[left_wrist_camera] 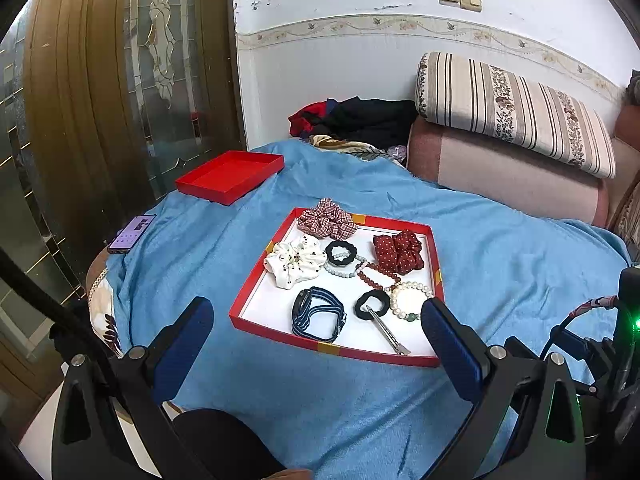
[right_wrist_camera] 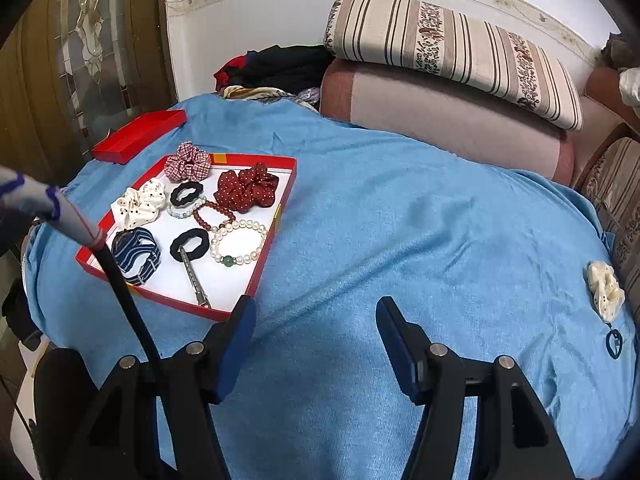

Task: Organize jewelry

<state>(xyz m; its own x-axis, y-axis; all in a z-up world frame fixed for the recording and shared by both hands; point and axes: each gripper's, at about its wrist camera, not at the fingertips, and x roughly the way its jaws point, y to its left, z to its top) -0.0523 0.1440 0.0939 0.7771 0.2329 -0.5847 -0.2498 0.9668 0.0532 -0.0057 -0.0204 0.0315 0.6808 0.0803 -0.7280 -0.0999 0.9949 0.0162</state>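
Blue blanket (right_wrist_camera: 400,220) over the bed, striped cushion (right_wrist_camera: 452,52) on a pink bolster (right_wrist_camera: 440,120) at the back wall, dark clothes pile (left_wrist_camera: 360,120) in the corner. Phone (left_wrist_camera: 132,233) lies at the blanket's left edge, near the glass-panelled door (left_wrist_camera: 160,60). Red lid (left_wrist_camera: 230,176) sits empty, apart from the red tray (left_wrist_camera: 256,316).

Nothing blocks the tray; a black cable (right_wrist_camera: 124,292) crosses its near-left corner in the right wrist view.

Left gripper (left_wrist_camera: 318,336) hovers tilted down over the tray's near edge, jaws wide apart, nothing between them. Right gripper (right_wrist_camera: 316,332) points down at bare blanket just right of the tray, jaws spread, empty.

In tray: three scrunchies – plaid (left_wrist_camera: 328,220), white dotted (left_wrist_camera: 294,262), red dotted (left_wrist_camera: 398,252); two black hair ties (left_wrist_camera: 340,252) (left_wrist_camera: 372,305); three bead bracelets – pale (left_wrist_camera: 344,270), dark red (left_wrist_camera: 376,274), pearl (left_wrist_camera: 412,300); one striped watch strap (left_wrist_camera: 318,314); one metal hair clip (left_wrist_camera: 388,330), lying over the nearer tie.

Outside the tray, far right: one cream scrunchie (right_wrist_camera: 604,290), one small teal hair tie (right_wrist_camera: 614,343) just beside it.
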